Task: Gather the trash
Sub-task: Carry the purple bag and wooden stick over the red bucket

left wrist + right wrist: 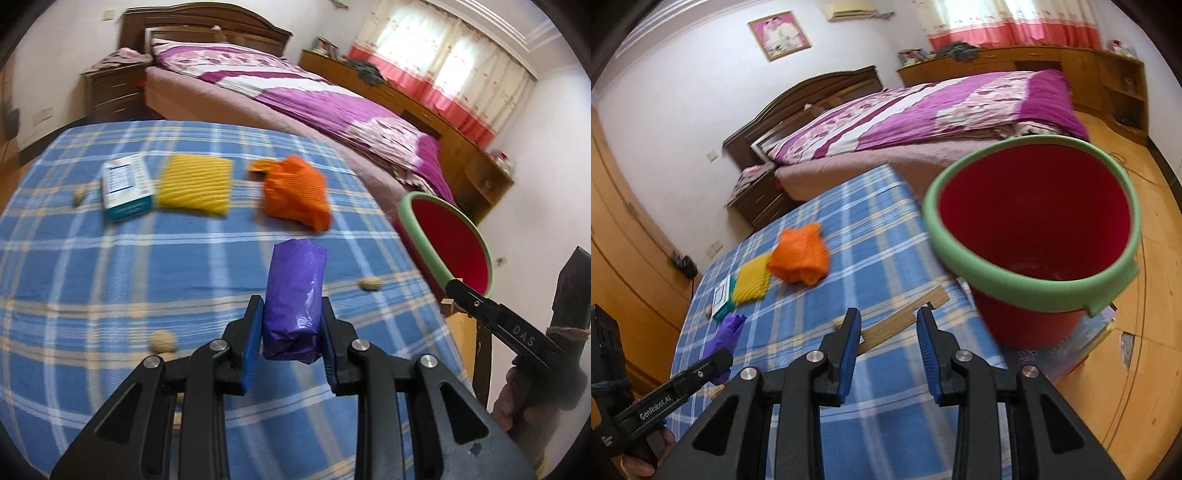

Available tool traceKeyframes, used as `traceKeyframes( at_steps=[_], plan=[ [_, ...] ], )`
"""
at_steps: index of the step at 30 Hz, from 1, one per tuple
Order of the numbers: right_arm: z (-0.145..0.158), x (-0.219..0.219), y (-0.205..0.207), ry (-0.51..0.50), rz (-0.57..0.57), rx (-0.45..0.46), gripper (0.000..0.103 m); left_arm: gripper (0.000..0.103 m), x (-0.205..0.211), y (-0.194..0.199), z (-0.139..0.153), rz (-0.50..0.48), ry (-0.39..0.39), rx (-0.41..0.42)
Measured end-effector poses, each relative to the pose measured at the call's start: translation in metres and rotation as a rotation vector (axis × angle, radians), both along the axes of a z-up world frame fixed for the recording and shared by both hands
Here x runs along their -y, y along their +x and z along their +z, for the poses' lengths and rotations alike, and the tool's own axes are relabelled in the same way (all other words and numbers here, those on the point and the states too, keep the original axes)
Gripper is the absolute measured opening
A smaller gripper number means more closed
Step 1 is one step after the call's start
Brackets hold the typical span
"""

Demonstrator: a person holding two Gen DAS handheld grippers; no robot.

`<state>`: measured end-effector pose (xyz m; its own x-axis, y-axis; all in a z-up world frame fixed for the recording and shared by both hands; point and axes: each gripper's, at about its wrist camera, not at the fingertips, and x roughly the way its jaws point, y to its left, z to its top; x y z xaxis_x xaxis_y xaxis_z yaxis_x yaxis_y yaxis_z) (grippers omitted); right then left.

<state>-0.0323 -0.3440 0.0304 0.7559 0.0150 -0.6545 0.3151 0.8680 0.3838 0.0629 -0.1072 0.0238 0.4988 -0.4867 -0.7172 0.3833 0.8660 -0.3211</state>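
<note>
My left gripper (291, 306) is shut on a purple plastic packet (295, 273), which stands upright between the blue pads above the plaid table (110, 277). The right wrist view shows the same packet (726, 332) at the far left. My right gripper (888, 314) is shut on a flat wooden stick (897, 321) that lies slantwise across its pads. It hovers beside a red bucket with a green rim (1015, 273). From the left wrist view, the right gripper (456, 291) is at the table's right edge, in front of the bucket (406, 214).
On the cloth lie an orange foam net (295, 192), a yellow foam net (194, 184), a white and teal box (127, 188) and several nuts, one (369, 283) near the right edge. A bed (314, 96) stands behind the table. The bucket sits lower, off the table's right side.
</note>
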Motion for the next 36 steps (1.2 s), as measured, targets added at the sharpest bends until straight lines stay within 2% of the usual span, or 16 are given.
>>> traceKeyframes(
  at_steps=[10, 21, 25, 36],
  plan=[
    [0.005, 0.055, -0.027, 0.031, -0.119, 0.048, 0.034, 0.029, 0.073, 0.000, 0.008, -0.126, 0.028, 0.009],
    [0.002, 0.105, -0.040, 0.048, -0.233, 0.069, 0.034, 0.029, 0.152, 0.005, 0.025, -0.247, 0.048, 0.076],
    [-0.003, 0.117, -0.041, 0.050, -0.254, 0.066, 0.035, 0.029, 0.179, 0.005, 0.023, -0.295, 0.062, 0.078],
    [-0.016, 0.137, -0.040, 0.068, -0.294, 0.049, 0.036, 0.029, 0.223, 0.012, 0.015, -0.340, 0.076, 0.100]
  ],
)
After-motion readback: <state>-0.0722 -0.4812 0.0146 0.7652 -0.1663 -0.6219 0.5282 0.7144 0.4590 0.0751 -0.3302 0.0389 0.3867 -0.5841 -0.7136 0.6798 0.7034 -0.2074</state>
